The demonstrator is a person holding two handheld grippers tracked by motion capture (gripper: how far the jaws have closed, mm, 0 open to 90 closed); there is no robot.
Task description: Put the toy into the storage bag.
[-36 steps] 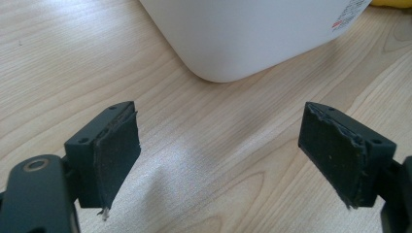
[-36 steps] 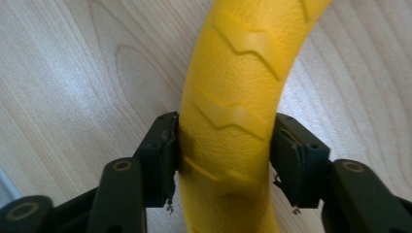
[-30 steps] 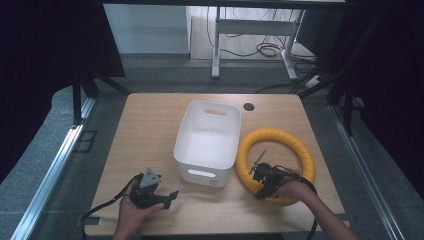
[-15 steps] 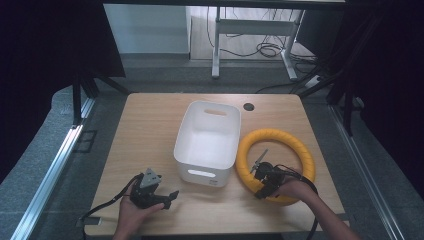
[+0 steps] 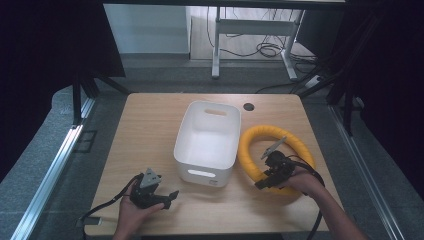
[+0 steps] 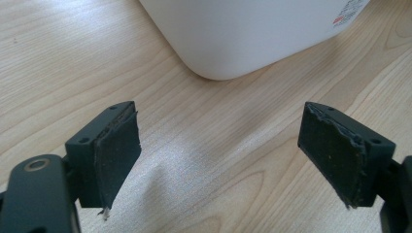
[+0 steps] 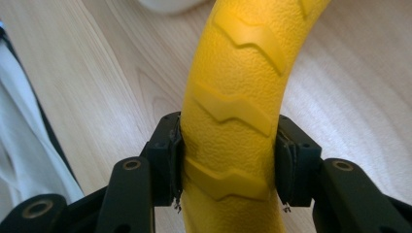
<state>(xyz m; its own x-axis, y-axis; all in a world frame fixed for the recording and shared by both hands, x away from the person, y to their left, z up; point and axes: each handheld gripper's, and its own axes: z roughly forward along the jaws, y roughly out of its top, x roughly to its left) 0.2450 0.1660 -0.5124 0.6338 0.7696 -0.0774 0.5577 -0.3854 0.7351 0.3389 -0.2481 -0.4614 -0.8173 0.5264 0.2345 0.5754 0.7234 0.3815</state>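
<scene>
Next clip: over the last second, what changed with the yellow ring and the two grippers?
Very little. The right gripper has its fingers closed on the near side of the yellow ring; its hand shifted only slightly, and the ring lies flat on the table where it was. The left gripper stayed open near the white bin, which did not move.

Ring (image 5: pixel 295 137): yellow, pebbled surface with raised zigzag ridges. Bin (image 5: pixel 207 137): plain white, small red-and-black label on one wall. Tabletop (image 5: pixel 150 125): light wood grain. Right gripper (image 7: pixel 228 167) and left gripper (image 6: pixel 221 160): black, with dark grey pads.
</scene>
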